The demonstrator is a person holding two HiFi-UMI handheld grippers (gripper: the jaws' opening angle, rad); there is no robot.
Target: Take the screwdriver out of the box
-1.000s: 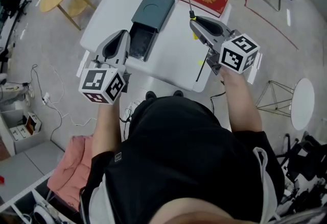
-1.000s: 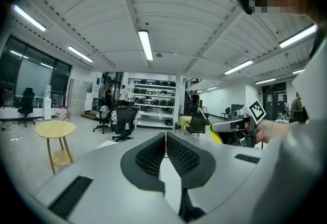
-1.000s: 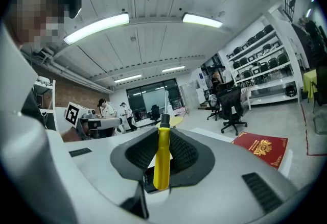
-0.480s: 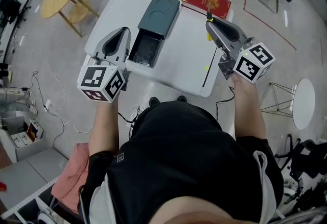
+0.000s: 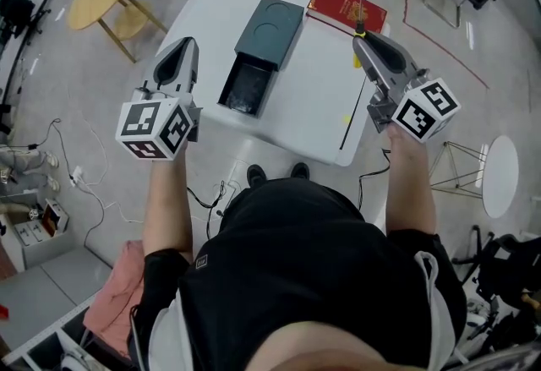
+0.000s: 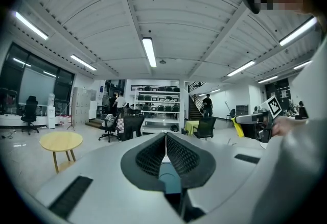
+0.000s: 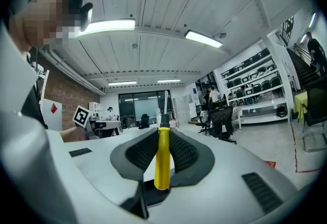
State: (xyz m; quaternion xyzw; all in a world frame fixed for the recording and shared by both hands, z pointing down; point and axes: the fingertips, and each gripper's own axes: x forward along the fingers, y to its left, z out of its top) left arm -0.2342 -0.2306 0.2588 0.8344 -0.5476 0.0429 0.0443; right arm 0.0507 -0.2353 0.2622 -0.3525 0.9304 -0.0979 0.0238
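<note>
Open-plan lab or workshop hall. Storage shelving (image 6: 155, 108) stands at 12 o'clock, office chairs (image 6: 109, 126) at 11. Strip lights (image 6: 149, 52) run overhead.

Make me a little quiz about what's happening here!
1. True or false: the right gripper is shut on the screwdriver.
2. What colour is the book on the table? A blue, B red, C green.
3. Fill in: the left gripper holds ____.
Key: 1 true; 2 B; 3 nothing.
</note>
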